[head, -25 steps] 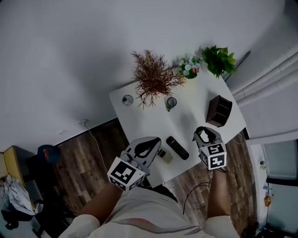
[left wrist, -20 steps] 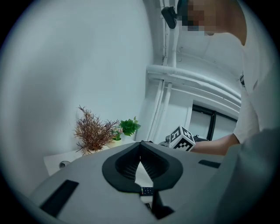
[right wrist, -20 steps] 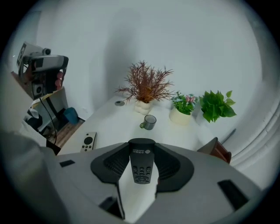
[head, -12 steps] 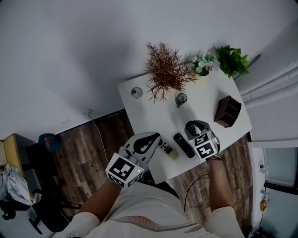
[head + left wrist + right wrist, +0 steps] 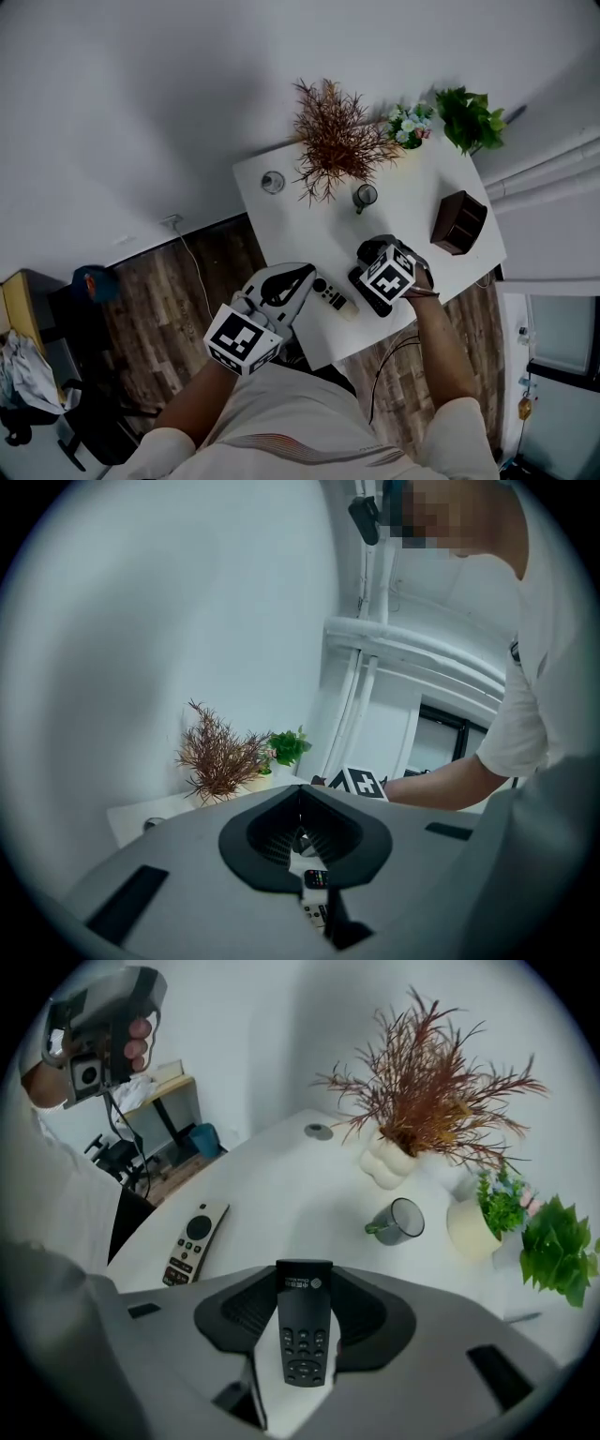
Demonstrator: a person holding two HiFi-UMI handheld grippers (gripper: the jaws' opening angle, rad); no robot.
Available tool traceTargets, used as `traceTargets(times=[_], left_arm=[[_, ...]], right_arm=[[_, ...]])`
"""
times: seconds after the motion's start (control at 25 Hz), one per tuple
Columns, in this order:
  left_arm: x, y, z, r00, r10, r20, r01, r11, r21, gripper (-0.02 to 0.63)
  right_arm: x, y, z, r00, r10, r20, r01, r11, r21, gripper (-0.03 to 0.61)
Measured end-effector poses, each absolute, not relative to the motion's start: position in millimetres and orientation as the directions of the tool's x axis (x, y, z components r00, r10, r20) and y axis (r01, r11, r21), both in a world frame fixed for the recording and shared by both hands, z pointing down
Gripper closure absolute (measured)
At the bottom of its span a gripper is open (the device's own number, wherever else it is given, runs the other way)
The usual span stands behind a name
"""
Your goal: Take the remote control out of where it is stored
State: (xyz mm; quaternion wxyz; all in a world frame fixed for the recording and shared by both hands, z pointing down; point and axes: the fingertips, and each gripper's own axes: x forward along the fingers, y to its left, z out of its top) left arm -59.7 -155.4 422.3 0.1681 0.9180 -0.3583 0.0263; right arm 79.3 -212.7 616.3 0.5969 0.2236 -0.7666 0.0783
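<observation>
A black remote (image 5: 371,298) (image 5: 305,1335) lies flat on the white table (image 5: 300,225) near its front edge. My right gripper (image 5: 377,272) (image 5: 305,1274) points steeply down over it. Its jaws are open, one on each side of the remote, and a strip of table shows beside the remote. A beige remote (image 5: 335,297) (image 5: 194,1241) lies just left of the black one. My left gripper (image 5: 307,273) (image 5: 300,789) hovers at the table's front left corner with its tips together and nothing in them. The beige remote (image 5: 315,897) shows through its hollow.
A dark brown organizer box (image 5: 459,222) stands at the table's right edge. At the back are a dried red-brown plant (image 5: 333,141), a small flower pot (image 5: 408,127), a green plant (image 5: 469,117) and a glass mug (image 5: 365,196). A small round object (image 5: 273,182) sits back left.
My right gripper has swung left from the table's right front, tipped downward and sunk over the black remote. The left gripper has shifted only slightly.
</observation>
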Motion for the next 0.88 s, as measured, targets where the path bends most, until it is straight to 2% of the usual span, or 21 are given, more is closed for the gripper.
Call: traceTargets(times=[0.48,0.88], left_arm=[[-67,-163,432,0.729,-0.66,0.179,-0.679,-0.666,0.309,0.606],[-71,-161,434,0.724,-0.666,0.18,-0.684,-0.657,0.317,0.606]], right_arm=[[83,-212,658,-0.073,-0.053,0.996,-0.342,0.939,0.025,0.396],[83,-215,665,-0.071,-0.019,0.997,-0.33,0.944,-0.006,0.394]])
